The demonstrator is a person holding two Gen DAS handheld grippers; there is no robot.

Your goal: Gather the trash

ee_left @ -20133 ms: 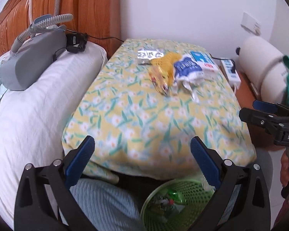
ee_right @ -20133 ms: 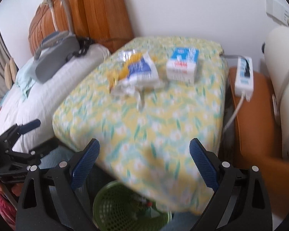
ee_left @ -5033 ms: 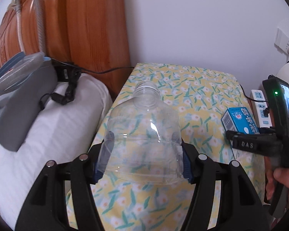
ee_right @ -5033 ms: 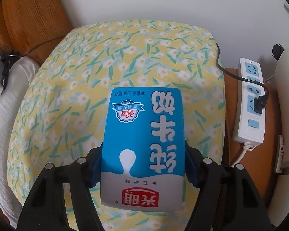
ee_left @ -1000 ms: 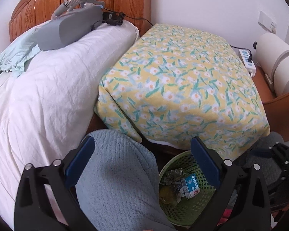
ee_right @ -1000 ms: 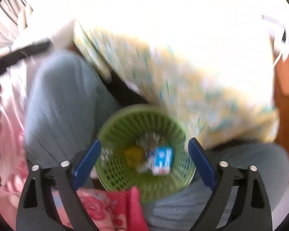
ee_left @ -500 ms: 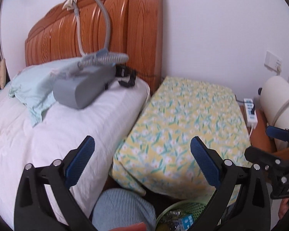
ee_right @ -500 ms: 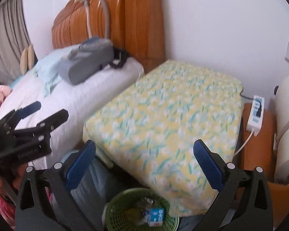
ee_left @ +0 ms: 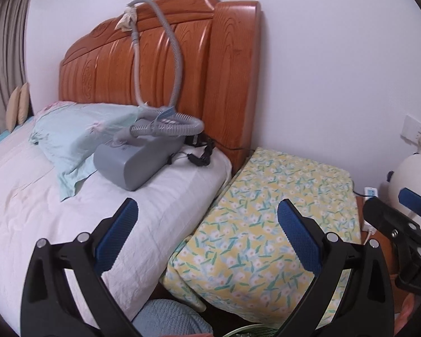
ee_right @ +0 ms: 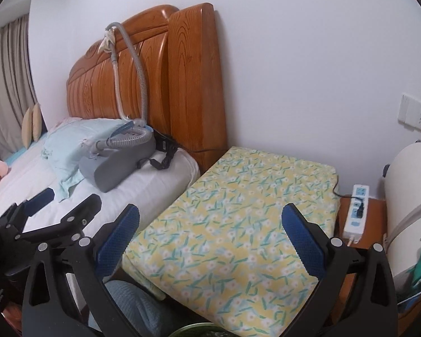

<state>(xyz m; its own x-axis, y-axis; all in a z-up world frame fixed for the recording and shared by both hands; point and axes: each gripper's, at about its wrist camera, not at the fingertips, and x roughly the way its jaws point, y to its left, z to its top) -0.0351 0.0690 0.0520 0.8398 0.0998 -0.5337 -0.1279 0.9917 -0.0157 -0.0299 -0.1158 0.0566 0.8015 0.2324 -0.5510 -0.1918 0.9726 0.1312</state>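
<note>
My left gripper [ee_left: 207,216] is open and empty, held up over the gap between the bed and the yellow floral-covered stand [ee_left: 283,202]. My right gripper [ee_right: 210,219] is open and empty above the same floral top [ee_right: 238,210], which carries no trash. Only the green basket's rim shows, at the bottom edge of the left wrist view [ee_left: 252,331] and of the right wrist view [ee_right: 199,330]; its contents are hidden. Each gripper shows in the other's view: the right one [ee_left: 401,213] and the left one [ee_right: 59,207], both open.
A white bed [ee_left: 70,210] with a grey breathing machine [ee_left: 137,160] and hose lies left, against a wooden headboard [ee_left: 182,70]. A power strip [ee_right: 356,213] lies on a wooden stand right of the floral top. A white cylinder [ee_right: 409,196] stands far right. My blue-clad knee [ee_left: 171,320] is below.
Both grippers have tilted and risen further, so the basket has dropped almost out of view and the headboard fills more of the frames. Both stay open and empty.
</note>
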